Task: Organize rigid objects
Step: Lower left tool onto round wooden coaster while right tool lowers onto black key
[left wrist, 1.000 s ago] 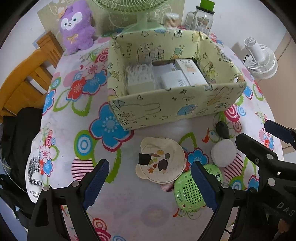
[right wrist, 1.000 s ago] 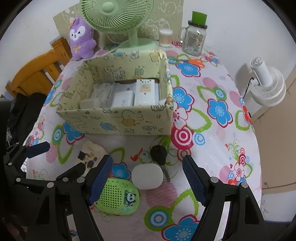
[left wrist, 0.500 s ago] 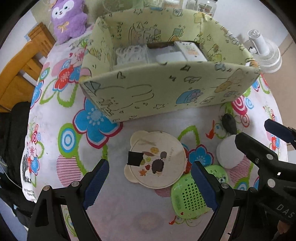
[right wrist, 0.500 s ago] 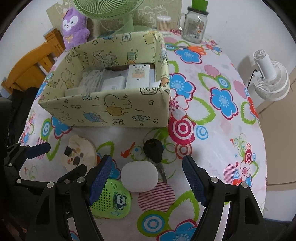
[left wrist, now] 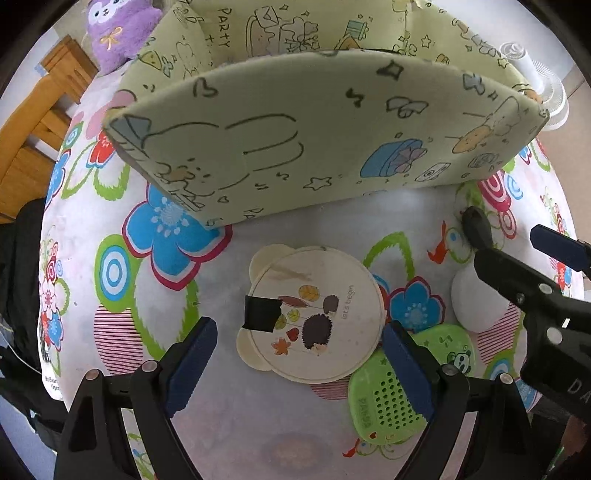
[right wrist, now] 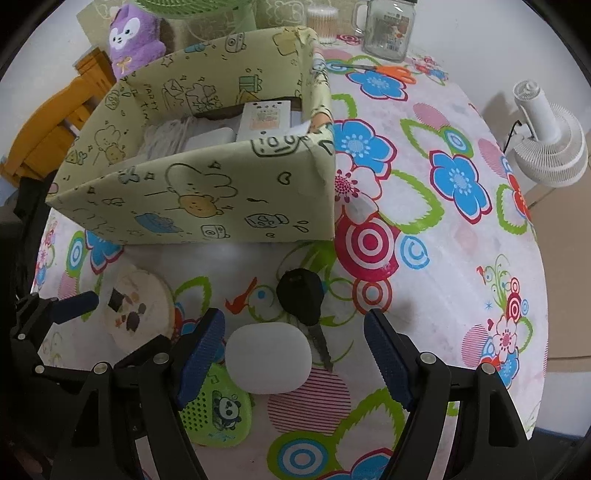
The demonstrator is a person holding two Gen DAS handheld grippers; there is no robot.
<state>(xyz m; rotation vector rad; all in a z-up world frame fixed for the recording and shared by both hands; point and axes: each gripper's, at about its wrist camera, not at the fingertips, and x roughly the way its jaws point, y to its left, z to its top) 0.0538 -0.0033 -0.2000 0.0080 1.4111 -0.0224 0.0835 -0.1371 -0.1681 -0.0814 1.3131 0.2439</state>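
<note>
A cream round disc (left wrist: 314, 314) with bear ears, a hedgehog picture and a strip of black tape lies on the floral tablecloth. My left gripper (left wrist: 299, 350) hangs just above it, jaws opening on either side, touching nothing. A green perforated panda case (left wrist: 380, 406) lies partly under the right finger. A white oval case (right wrist: 267, 356) sits between the fingers of my open right gripper (right wrist: 293, 325), apart from both pads. A black key (right wrist: 301, 301) lies just beyond it. The yellow-green cartoon box (right wrist: 203, 203) stands behind, holding white items.
At the table's far side are a purple plush (right wrist: 135, 35), a glass jar (right wrist: 388, 29), a tub of cotton swabs (right wrist: 323, 22) and orange scissors (right wrist: 391, 72). A wooden chair (left wrist: 33, 147) is at the left, a white fan (right wrist: 550, 144) off the right edge.
Both grippers have sunk toward the table, so the disc, white case and key look larger. In the left wrist view the box's near wall now hides its contents.
</note>
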